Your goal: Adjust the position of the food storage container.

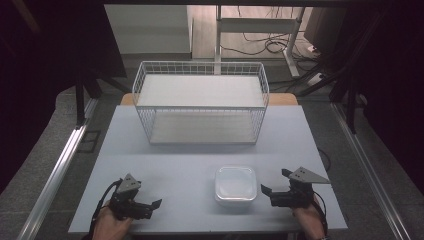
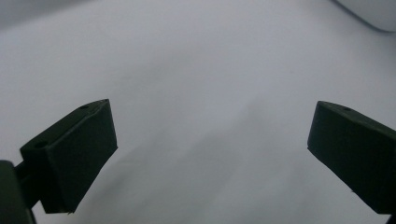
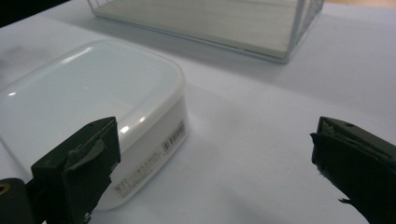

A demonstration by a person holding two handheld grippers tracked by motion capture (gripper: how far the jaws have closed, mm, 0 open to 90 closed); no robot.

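Inspection finds the work at its opening stage, with nothing yet gripped or moved. The lidded white container (image 1: 236,185) sits on the grey table (image 1: 190,150) at about 5 o'clock from the table's centre, lid on and upright, standing free of both tools. The right gripper (image 1: 266,191) lies just beside it at its 3 o'clock, jaws spread wide and pointing toward the box; in the right gripper view the container (image 3: 93,112) sits ahead of the left-hand jaw, apart from it. The left gripper (image 1: 154,204) rests at 7 o'clock near the table's front edge, well apart from the container, jaws likewise spread with bare table between them. The white wire basket (image 1: 201,102) stands at 12 o'clock with nothing in it. Judgement: approach is nearly made by the right tool; closing on the box, lifting and any transfer, presumably toward the basket, all remain.
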